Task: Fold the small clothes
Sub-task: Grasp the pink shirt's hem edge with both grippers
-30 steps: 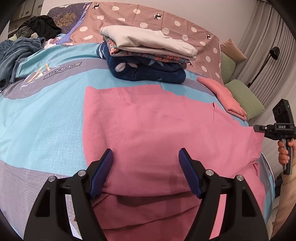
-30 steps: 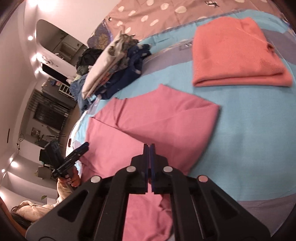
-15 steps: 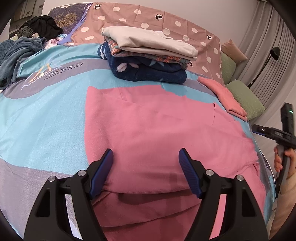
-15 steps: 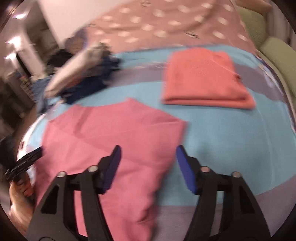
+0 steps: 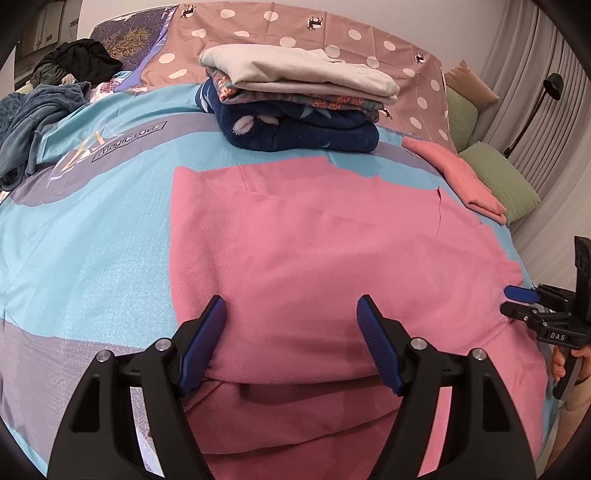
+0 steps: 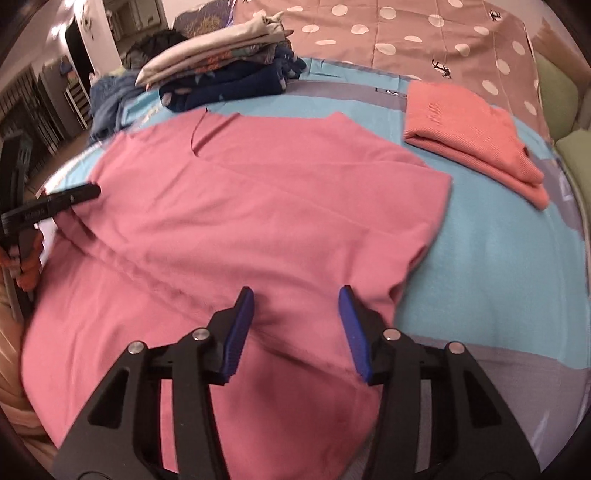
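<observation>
**Pink top flat on the bed**

The pink top (image 5: 314, 258) lies spread on the blue bedspread (image 5: 92, 240), folded stack (image 5: 295, 107) behind it. Left gripper (image 5: 291, 343) spread wide over its near fold. Right gripper (image 6: 295, 328) closing at its edge, nothing pinched.

We see a bed with a blue-and-grey cover (image 5: 92, 240), a spotted brown sheet (image 5: 369, 33) at its head, green pillows (image 5: 498, 177) beside it, and a black floor lamp (image 5: 552, 83) by the curtains (image 5: 554, 129).

Pink garment (image 5: 314, 258) on turquoise-and-grey bedspread (image 5: 92, 240)
</observation>
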`<state>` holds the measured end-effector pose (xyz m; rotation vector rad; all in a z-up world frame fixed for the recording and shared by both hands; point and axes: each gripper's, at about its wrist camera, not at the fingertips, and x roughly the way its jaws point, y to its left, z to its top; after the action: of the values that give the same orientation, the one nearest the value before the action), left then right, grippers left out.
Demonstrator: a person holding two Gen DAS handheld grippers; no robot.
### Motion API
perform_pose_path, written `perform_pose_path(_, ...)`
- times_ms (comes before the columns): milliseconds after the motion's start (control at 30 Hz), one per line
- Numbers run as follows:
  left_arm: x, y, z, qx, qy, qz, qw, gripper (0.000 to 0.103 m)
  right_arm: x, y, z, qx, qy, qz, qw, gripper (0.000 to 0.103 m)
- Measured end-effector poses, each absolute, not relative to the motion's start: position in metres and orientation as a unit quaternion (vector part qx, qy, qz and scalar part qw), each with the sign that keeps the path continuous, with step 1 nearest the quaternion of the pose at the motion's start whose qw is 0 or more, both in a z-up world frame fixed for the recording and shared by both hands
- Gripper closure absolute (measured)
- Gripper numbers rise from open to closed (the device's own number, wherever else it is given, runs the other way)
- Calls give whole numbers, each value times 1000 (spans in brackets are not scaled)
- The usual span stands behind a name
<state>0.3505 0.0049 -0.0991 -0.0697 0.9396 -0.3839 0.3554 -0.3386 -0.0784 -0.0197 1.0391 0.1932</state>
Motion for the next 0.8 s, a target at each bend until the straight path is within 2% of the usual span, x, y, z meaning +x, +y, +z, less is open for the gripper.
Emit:
perform_pose_path(100,352,10,-92,-49,453,-188,870,29,341,-349,-70,-9,496,78,865,53)
perform_pose_path(333,319,59,-40,-78,416,-169,890,28,274,-368,-18,30,454,56,889,34)
perform_pose_path(467,276,96,-33,-81,425,-154,888,28,220,-379,-1,80,440,63,892,30)
perform_pose_path(600,224,131,-40,-79,434,-139,887,28,159,-381,-6,122,437,78,887,29)
perform_pose_path(800,145,171,-68,-108,466,-143,866,28,69,-379,-45,190,447,98,869,28)
